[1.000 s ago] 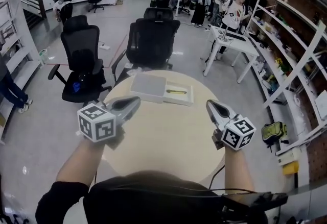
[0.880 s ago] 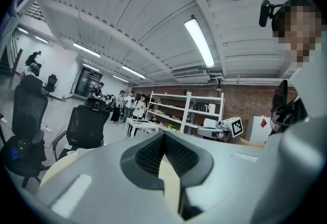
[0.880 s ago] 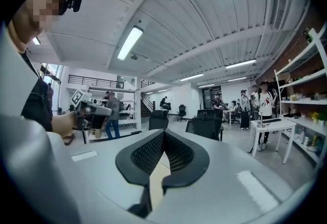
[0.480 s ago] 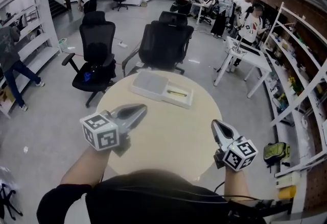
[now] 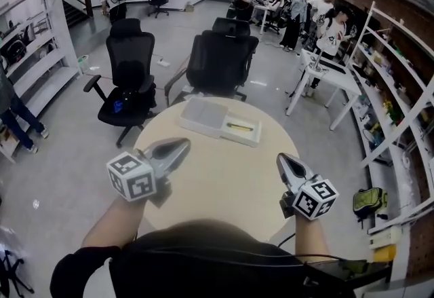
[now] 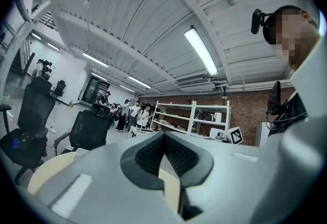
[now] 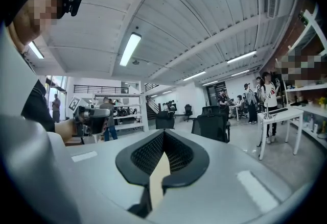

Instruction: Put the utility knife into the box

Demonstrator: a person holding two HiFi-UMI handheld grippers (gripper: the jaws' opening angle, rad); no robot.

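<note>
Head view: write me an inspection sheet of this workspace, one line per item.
Surface: round beige table, holding only the box.
Job's things: open box at the table's far edge. The yellow utility knife lies in its white right half.
Clutter: nothing seen.
Grippers: left gripper and right gripper are both shut with nothing between the jaws, held over the table's near sides, well apart from the box.
Cables: nothing seen on the table.
Surroundings: black office chairs behind the table, white shelving at the right, people by a white desk further back.
</note>
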